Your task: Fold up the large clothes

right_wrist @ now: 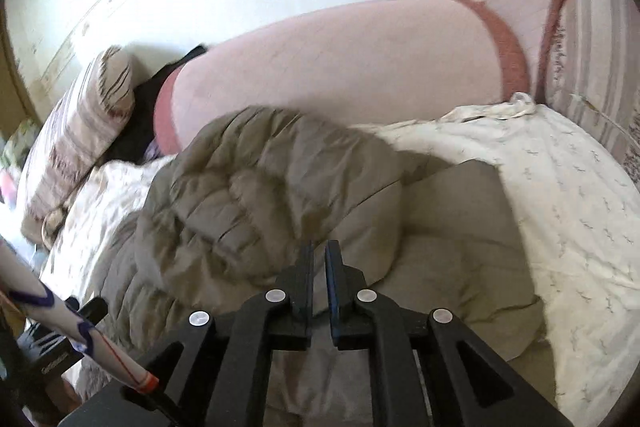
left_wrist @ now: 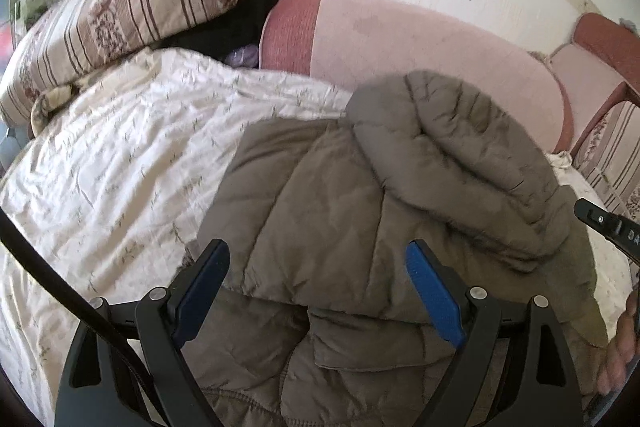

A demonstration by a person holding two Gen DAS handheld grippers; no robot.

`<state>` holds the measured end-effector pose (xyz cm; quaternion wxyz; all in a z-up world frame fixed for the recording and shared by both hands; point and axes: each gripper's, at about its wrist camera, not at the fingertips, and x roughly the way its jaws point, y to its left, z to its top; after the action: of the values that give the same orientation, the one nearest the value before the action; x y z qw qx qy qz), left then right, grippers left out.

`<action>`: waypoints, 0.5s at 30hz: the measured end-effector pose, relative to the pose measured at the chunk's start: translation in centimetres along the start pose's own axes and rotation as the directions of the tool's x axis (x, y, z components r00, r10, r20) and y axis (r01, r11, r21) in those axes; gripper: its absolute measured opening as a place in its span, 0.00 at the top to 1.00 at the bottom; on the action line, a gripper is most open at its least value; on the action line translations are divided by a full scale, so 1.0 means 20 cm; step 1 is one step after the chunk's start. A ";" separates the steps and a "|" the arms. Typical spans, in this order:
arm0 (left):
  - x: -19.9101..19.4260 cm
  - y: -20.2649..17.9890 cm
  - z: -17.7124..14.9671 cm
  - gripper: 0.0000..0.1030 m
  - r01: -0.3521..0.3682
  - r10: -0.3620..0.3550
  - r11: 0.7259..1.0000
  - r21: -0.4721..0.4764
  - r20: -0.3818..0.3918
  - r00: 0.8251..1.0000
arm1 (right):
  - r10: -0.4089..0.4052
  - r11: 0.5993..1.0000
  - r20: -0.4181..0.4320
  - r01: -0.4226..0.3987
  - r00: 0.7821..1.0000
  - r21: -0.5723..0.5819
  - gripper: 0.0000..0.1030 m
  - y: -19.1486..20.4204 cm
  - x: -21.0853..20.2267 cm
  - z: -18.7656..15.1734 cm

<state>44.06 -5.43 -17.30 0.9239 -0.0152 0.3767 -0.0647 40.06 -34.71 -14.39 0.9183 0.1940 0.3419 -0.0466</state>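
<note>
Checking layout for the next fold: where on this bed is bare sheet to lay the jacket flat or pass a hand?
Bare floral sheet lies right of the khaki puffer jacket, up to the striped bed end. Another patch runs left of the jacket, below the striped pillow. Crowded: the far strip, with dark clothes against the pink headboard.

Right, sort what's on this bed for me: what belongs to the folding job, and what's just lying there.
For the job:
- jacket
- left claw, open over the jacket
- right claw, shut, nothing visibly between its pads

Just lying about:
- striped pillow
- floral sheet, under the jacket
- pink headboard
- dark clothes by the pillow
</note>
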 end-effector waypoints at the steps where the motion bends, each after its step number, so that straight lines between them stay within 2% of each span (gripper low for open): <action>1: -0.01 -0.01 0.01 0.13 0.002 -0.002 1.000 -0.001 0.003 1.000 | 0.012 1.000 0.002 -0.012 1.000 0.022 0.93 -0.02 -0.01 0.01; 7: 0.00 -0.15 0.10 0.13 0.030 -0.030 1.000 0.004 0.004 1.000 | 0.029 0.997 -0.006 -0.029 1.000 0.078 0.93 -0.09 0.00 0.04; 10: 0.10 -0.26 0.20 0.13 0.049 -0.049 0.999 0.006 0.005 0.999 | 0.009 0.997 -0.013 -0.008 1.000 0.081 0.93 -0.11 0.02 0.02; 11: 0.16 -0.30 0.22 0.13 0.053 -0.053 0.998 0.013 -0.008 0.999 | 0.014 0.996 -0.021 -0.012 1.000 0.083 0.93 -0.12 0.04 0.02; 13: 0.27 -0.34 0.22 0.13 0.007 -0.004 0.999 0.044 -0.052 0.999 | 0.018 0.996 -0.035 -0.015 0.999 0.090 0.93 -0.14 0.07 0.00; 15: 0.42 -0.33 0.17 0.13 -0.027 0.033 0.998 0.049 -0.126 0.991 | 0.011 0.997 -0.061 -0.006 0.998 0.078 0.93 -0.13 0.14 -0.02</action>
<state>51.70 -13.16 -20.23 0.8991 0.0165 0.4332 -0.0605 41.29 -36.84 -17.30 0.8993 0.2322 0.3673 -0.0500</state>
